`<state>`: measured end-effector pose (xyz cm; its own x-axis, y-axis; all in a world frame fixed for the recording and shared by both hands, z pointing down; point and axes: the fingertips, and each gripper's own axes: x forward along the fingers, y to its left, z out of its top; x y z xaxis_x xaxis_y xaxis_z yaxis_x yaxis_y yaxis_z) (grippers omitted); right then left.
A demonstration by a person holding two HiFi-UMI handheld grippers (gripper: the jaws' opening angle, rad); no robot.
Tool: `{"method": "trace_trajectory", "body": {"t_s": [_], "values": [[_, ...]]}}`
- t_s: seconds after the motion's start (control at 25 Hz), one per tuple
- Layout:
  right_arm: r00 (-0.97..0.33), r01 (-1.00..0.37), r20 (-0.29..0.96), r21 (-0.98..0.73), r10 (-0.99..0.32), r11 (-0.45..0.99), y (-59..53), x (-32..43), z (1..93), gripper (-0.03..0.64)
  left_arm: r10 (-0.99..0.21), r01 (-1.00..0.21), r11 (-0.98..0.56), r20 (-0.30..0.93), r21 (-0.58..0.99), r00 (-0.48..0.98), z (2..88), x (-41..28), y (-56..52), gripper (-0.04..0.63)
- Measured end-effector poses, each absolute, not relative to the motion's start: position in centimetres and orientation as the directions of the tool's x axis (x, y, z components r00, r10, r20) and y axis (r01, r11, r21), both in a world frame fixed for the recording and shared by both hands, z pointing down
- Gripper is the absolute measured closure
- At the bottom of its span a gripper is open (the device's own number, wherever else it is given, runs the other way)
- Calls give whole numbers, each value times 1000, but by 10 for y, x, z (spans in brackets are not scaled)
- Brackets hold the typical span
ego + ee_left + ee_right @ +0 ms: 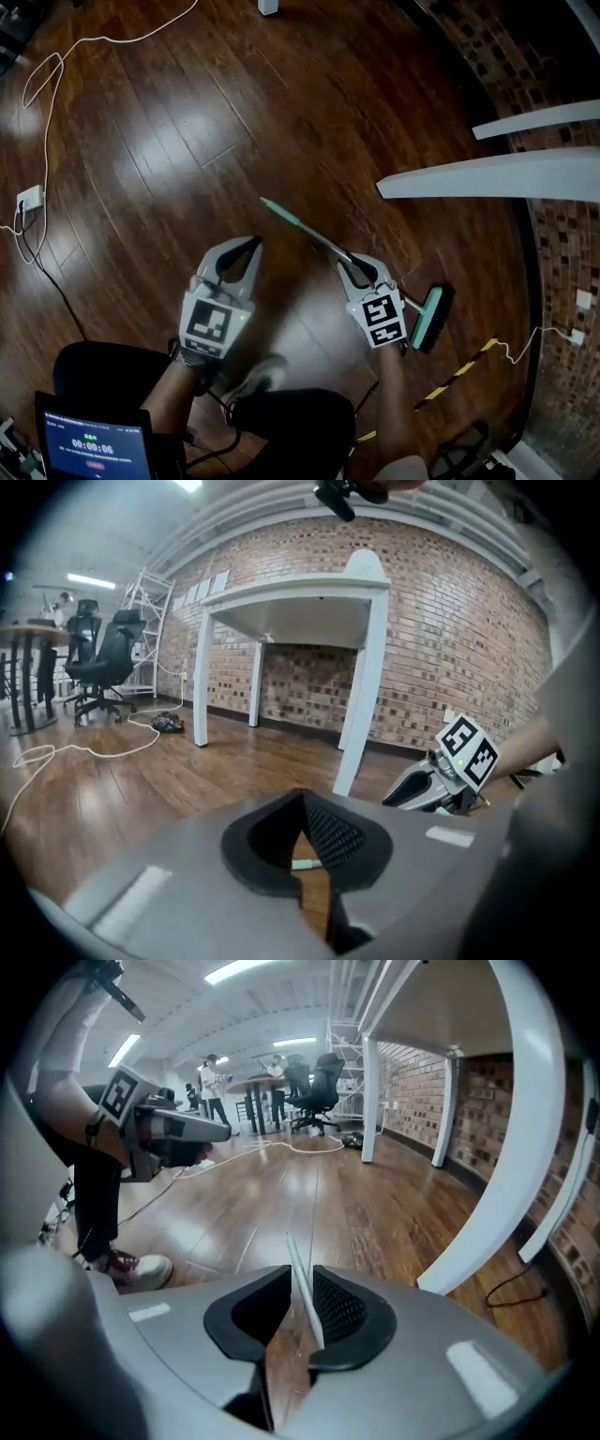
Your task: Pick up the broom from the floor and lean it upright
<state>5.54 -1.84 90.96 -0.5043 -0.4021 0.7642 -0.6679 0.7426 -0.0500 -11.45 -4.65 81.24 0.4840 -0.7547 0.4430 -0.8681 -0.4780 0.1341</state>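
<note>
The broom lies flat on the wooden floor, its mint-and-grey handle [305,230] running from the centre down-right to the mint head with dark bristles [431,317]. My right gripper [359,265] sits low over the handle near the head end. In the right gripper view the handle [302,1288] passes between the parted jaws, close to the right pad, with a gap on the left side. My left gripper [255,244] is left of the handle, apart from it, fingertips together with nothing held. The left gripper view shows the handle's tip [305,864] beyond the jaws.
A white table [487,175] stands at the right against the brick wall [553,253], with its leg [361,686] close by. A white cable [47,84] and plug block [30,199] lie at left. Yellow-black tape [459,373] marks the floor. My shoe [258,375] is beneath.
</note>
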Motion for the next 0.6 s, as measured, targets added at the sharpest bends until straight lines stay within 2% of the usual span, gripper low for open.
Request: {"method": "trace_trajectory", "body": {"t_s": [0.2,0.6], "values": [[-484,-564,835,-69,-261,823,-13,45,1007,447,-799,-888,-433,389,154,458,871,-107,-52,594],[-341,-435,938,-96,-65,895,-25,48,1095,438,-798,-891,-441,408,107,444,919,-105,-55,594]]}}
